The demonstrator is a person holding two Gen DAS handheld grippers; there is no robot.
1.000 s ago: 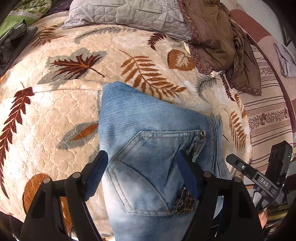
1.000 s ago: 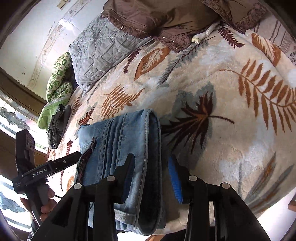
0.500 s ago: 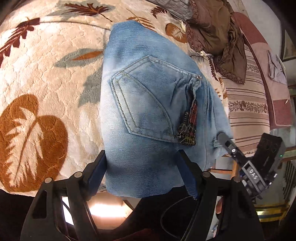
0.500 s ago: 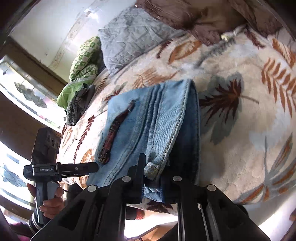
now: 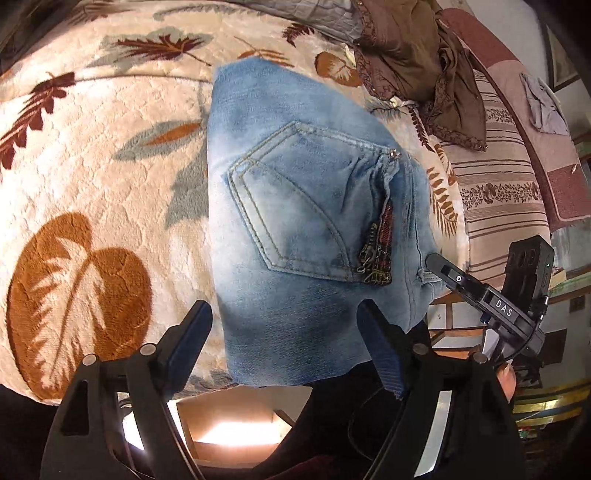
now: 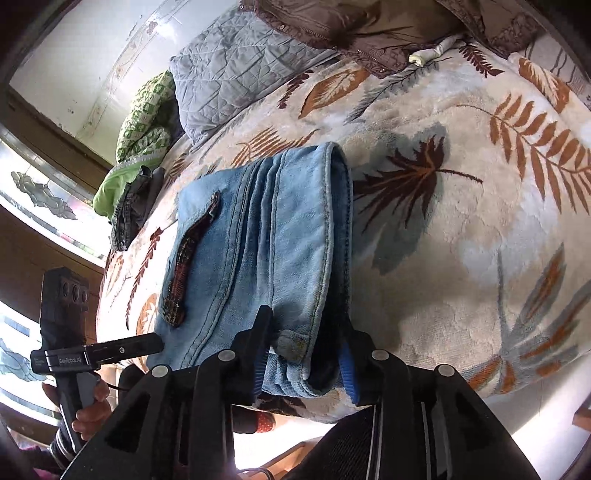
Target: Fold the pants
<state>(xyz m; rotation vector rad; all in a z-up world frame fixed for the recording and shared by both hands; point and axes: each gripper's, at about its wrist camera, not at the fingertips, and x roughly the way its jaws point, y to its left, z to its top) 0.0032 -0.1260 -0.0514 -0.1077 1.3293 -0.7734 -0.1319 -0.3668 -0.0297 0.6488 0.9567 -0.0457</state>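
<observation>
Folded light-blue jeans (image 5: 303,221) lie on a bed, on a cream blanket (image 5: 96,177) printed with brown, rust and grey leaves. The bundle sits at the near edge of the bed, its near end hanging slightly over the side.

In the left wrist view, the jeans fill the centre, back pocket (image 5: 291,206) facing up, with a dark beaded trim (image 5: 380,251) along the pocket's edge at 3 o'clock. The left gripper (image 5: 284,343) sits at 6 o'clock. Its jaws stand wide apart and are opening, with the near edge of the jeans between them; the blue pads do not press on the cloth. At 4 o'clock, the right gripper's black body is visible, its tip at the jeans' corner.

In the right wrist view, the jeans (image 6: 266,251) run from the centre toward 6 o'clock, showing stacked folded layers and a thick rolled edge on the right side. The right gripper (image 6: 306,354) straddles that rolled edge at 6 o'clock. Its jaws are opening, with the denim between them; I cannot tell whether the pads touch it. At 8 o'clock, a hand (image 6: 88,410) holds the left gripper.

Toward 12 o'clock lie a grey quilted pillow (image 6: 236,70) and a crumpled brown garment (image 6: 351,26). At 10 o'clock sits green-patterned bedding (image 6: 144,122).
</observation>
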